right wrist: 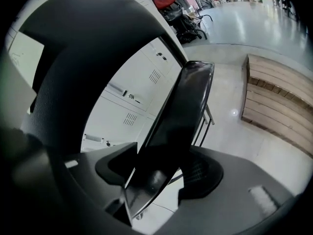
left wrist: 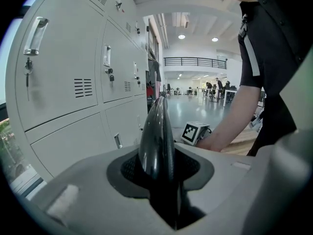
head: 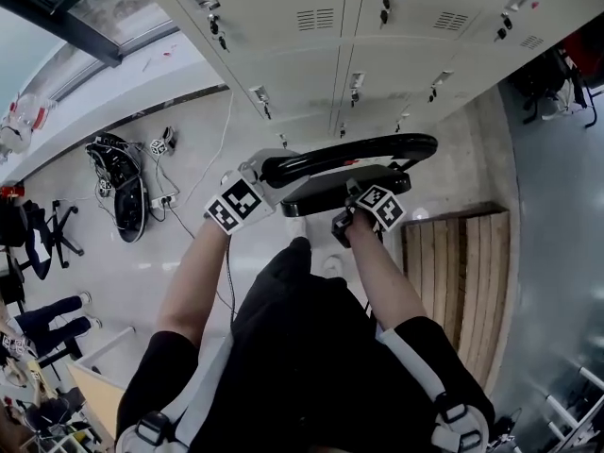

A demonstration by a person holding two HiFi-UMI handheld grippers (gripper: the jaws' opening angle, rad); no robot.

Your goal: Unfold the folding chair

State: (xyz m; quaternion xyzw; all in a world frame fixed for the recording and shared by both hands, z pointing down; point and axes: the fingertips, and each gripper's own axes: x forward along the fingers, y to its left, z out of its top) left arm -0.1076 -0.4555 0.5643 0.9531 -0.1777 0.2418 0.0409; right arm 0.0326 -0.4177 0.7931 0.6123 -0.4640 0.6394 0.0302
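Note:
The black folding chair stands in front of me by the lockers. In the head view its curved backrest (head: pixel 349 154) arches over the seat panel (head: pixel 330 189). My left gripper (head: pixel 264 173) is shut on the left end of the backrest; in the left gripper view the glossy backrest edge (left wrist: pixel 156 136) runs up from between the pads of the left gripper (left wrist: pixel 159 168). My right gripper (head: pixel 351 206) reaches down at the seat's near edge. In the right gripper view the seat panel (right wrist: pixel 178 116) slants between the wide jaws of the right gripper (right wrist: pixel 156 175), with a gap showing beside it. The backrest (right wrist: pixel 73 58) looms at the left.
A wall of grey lockers (head: pixel 377 45) stands right behind the chair. A low wooden platform (head: pixel 462 272) lies to the right. Cables and a dark bag (head: pixel 127 182) lie on the floor at left, and an office chair (head: pixel 42 229) stands further left.

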